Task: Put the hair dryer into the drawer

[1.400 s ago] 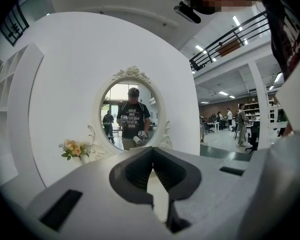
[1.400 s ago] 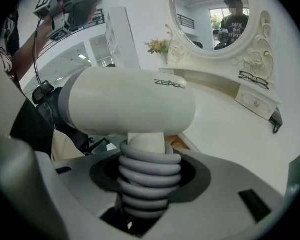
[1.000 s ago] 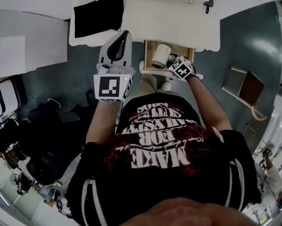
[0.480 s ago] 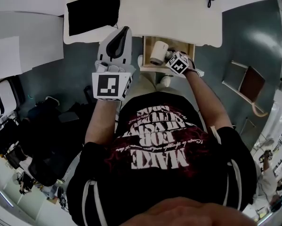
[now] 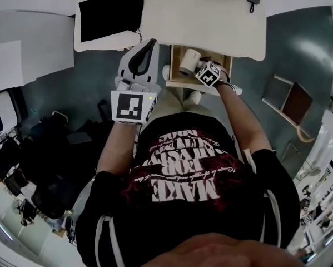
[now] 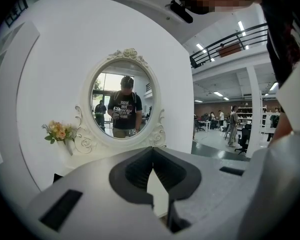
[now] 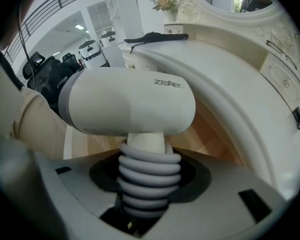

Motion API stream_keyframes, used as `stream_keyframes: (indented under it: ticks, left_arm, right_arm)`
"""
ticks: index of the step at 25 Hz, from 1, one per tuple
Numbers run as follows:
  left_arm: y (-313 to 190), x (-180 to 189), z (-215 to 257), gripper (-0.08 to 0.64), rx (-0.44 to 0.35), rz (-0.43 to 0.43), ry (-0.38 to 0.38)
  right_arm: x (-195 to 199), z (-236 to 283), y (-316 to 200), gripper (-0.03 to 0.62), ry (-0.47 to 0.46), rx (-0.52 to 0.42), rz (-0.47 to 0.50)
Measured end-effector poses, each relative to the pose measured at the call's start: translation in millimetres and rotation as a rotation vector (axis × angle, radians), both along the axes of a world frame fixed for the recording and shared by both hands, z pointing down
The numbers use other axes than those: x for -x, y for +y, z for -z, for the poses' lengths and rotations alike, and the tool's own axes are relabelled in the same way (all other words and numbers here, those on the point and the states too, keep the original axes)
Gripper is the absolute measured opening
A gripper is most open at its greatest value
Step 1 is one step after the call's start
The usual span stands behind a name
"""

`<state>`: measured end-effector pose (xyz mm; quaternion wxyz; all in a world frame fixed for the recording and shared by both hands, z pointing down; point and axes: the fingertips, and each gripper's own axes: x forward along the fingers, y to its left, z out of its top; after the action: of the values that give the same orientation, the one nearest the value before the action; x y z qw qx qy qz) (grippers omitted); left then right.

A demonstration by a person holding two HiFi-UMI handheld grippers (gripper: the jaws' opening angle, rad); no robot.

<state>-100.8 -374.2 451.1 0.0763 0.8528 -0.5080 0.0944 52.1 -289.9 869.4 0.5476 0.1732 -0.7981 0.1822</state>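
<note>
While the left gripper (image 6: 153,151) is closed empty, the right gripper (image 7: 148,180) clamps the "ZEA…"-marked hair dryer (image 7: 129,101).

Black lettered T-shirt (image 5: 183,204); grey, marker-cubed left hand-held gripper (image 5: 150,42).

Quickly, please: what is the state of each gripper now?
Left gripper: shut, nothing in it.
Right gripper: shut on the hair dryer.
</note>
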Motion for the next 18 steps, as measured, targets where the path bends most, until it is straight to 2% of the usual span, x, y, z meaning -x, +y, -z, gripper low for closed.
stream_keyframes:
  ticks: [18]
  left_arm:
    - [-6, 6, -30, 0.005, 0.064, -0.003, -0.021]
  right_arm:
    - [-17, -46, -8, 0.218, 0.105, 0.018, -0.048]
